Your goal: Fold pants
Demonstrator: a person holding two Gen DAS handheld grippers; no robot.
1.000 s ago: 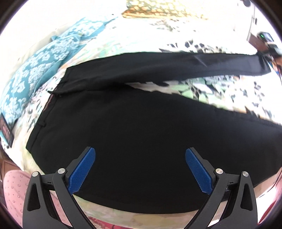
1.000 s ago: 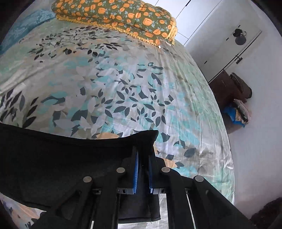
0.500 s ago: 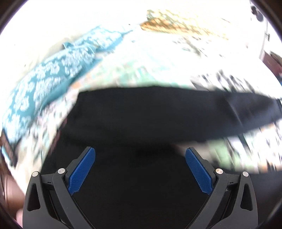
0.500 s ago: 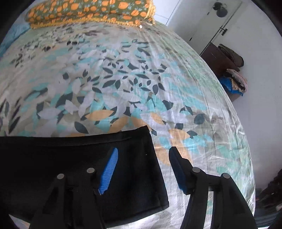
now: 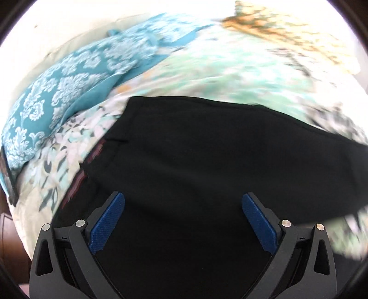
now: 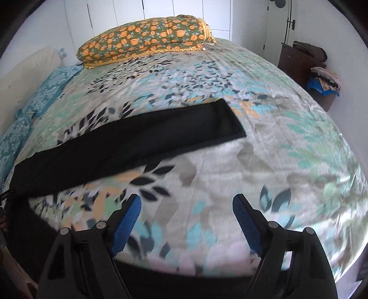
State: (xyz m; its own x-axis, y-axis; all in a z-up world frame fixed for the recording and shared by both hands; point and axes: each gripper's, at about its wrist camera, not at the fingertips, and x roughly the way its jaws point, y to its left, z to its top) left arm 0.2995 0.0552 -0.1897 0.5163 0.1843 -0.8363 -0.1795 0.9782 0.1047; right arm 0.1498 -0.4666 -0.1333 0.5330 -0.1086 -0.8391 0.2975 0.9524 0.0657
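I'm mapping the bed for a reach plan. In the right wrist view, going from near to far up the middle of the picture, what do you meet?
Right tongs, open over the bare sheet → leaf-print bedsheet → black pant leg lying flat across it → more sheet → orange-flowered pillow → white wall.

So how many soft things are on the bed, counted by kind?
Black pants: 1
Orange-flowered cushion: 1
Teal patterned pillows: 2
Total: 4, all lying on the leafy bedsheet.
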